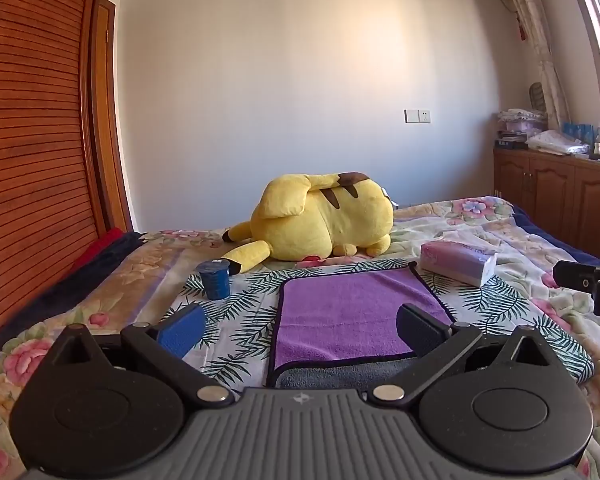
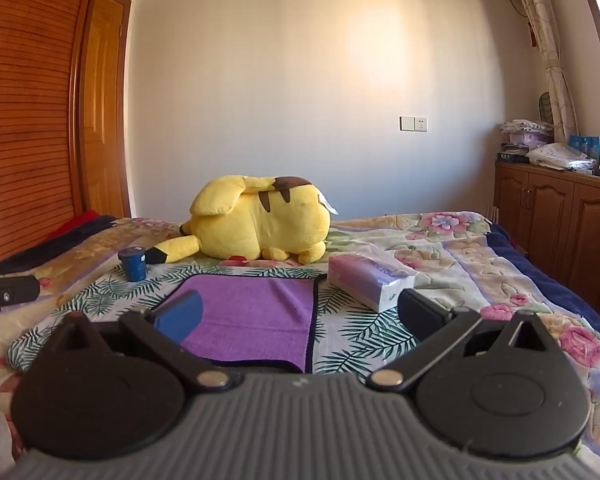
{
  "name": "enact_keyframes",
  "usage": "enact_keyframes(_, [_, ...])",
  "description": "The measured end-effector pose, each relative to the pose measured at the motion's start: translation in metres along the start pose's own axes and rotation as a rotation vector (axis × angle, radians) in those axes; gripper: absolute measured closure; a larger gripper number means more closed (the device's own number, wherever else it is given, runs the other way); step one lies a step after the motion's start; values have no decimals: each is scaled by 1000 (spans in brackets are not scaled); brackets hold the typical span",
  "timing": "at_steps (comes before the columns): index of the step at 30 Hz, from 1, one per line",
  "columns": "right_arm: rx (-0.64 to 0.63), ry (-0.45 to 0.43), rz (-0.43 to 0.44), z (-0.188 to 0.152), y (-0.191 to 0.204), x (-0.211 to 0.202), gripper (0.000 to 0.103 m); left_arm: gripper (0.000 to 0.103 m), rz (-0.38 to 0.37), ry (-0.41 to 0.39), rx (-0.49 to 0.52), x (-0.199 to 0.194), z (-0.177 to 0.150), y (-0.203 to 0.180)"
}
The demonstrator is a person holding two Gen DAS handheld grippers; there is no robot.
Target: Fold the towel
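A purple towel (image 1: 352, 312) with a dark border lies flat on the leaf-print cloth on the bed; a grey strip of it shows at its near edge. It also shows in the right wrist view (image 2: 256, 316). My left gripper (image 1: 300, 328) is open and empty, above the towel's near left part. My right gripper (image 2: 300, 316) is open and empty, above the towel's near right edge. The right gripper's body shows at the right edge of the left wrist view (image 1: 592, 284); the left one shows at the left edge of the right wrist view (image 2: 4, 296).
A yellow plush toy (image 1: 324, 220) lies behind the towel. A blue cup (image 1: 214, 278) stands to the towel's far left. A tissue pack (image 1: 458, 260) lies at its far right. A wooden wardrobe (image 1: 28, 160) stands left, wooden cabinets (image 1: 560, 196) right.
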State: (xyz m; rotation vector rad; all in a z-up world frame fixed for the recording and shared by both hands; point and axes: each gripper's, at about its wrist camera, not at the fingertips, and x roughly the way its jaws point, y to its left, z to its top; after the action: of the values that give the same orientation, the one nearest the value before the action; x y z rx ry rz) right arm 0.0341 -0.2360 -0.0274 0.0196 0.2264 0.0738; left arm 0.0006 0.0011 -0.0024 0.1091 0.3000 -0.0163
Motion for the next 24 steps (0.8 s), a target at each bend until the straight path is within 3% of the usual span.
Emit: enact_keyframes(24, [0,2,0,-1,1,1,0,16,1,4,3,-2,1,-1])
